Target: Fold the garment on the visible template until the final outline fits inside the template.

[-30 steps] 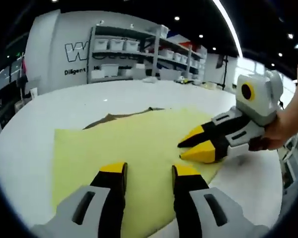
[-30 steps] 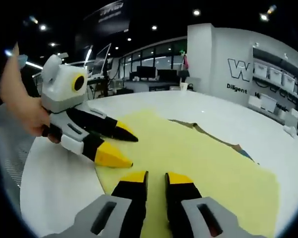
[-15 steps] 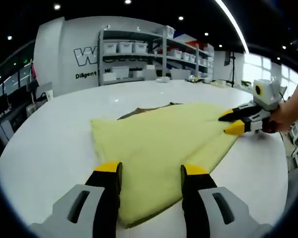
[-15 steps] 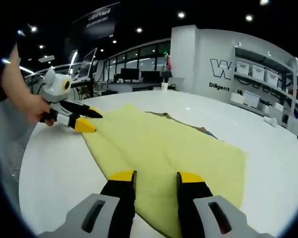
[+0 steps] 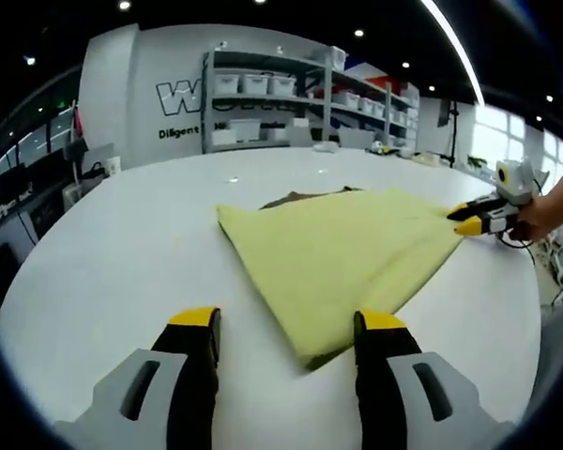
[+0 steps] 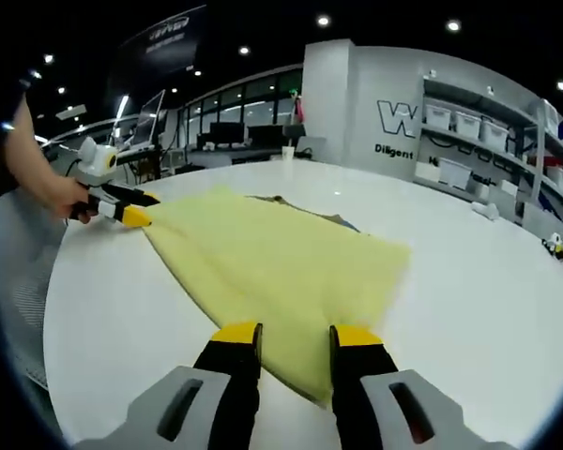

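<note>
The yellow garment (image 5: 342, 258) lies flat on the white surface (image 5: 122, 253), folded into a rough triangle, with a dark sliver of the template (image 5: 296, 198) peeking out past its far edge. To judge by that sliver, the cloth is wider than the template, so more folds are probably left for you.

Your left tongs (image 5: 286, 323) stand spread just short of the near corner, holding nothing. Your right tongs (image 6: 284, 335) are parted too, empty, at the opposite corner; in the left gripper view they sit at the garment's far tip (image 5: 467, 217).

Shelving with bins (image 5: 263, 103) lines the back wall.
</note>
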{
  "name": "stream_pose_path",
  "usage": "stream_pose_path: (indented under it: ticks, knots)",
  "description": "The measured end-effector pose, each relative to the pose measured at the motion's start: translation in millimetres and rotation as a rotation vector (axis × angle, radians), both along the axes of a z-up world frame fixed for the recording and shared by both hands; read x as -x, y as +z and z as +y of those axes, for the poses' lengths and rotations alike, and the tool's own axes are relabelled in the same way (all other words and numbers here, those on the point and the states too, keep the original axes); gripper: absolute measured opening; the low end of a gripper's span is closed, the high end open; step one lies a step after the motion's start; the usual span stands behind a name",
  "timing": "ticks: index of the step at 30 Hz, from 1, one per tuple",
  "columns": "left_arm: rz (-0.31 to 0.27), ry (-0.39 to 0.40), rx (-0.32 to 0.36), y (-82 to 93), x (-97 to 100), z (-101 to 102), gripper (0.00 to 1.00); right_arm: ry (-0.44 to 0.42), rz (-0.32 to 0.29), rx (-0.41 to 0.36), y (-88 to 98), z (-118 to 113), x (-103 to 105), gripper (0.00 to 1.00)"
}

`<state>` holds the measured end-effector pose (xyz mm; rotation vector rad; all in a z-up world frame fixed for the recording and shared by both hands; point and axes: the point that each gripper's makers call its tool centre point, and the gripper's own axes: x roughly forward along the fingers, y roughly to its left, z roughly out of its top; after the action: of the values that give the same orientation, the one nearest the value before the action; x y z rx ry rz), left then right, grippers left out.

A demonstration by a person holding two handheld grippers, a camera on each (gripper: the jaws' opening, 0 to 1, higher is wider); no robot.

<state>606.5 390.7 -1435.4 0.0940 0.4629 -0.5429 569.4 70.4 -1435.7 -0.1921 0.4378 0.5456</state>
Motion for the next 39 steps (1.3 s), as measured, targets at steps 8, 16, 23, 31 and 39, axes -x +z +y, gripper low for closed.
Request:
stream_pose_path:
  ticks: [8,16,23,31,39]
  knots:
    - [0.022,0.008,-0.002,-1.4,6.2,9,0.54,-0.072,0.027,-0.01,-2.8,-24,11,0.25]
    - [0.072,0.018,-0.001,-0.5,13.7,23,0.5,-0.157,0.071,-0.013,1.2,-52,19,0.29]
    - [0.055,-0.017,0.002,23.6,30.3,19,0.46,-0.19,0.047,-0.03,25.5,-60,18,0.32]
    - [0.049,-0.02,0.052,47.6,45.0,11,0.5,-0.189,0.015,-0.074,54.0,-57,27,0.48]
    - [0.046,-0.039,0.069,66.6,69.4,1,0.67,-0.171,-0.007,-0.098,68.8,-51,46,0.64]
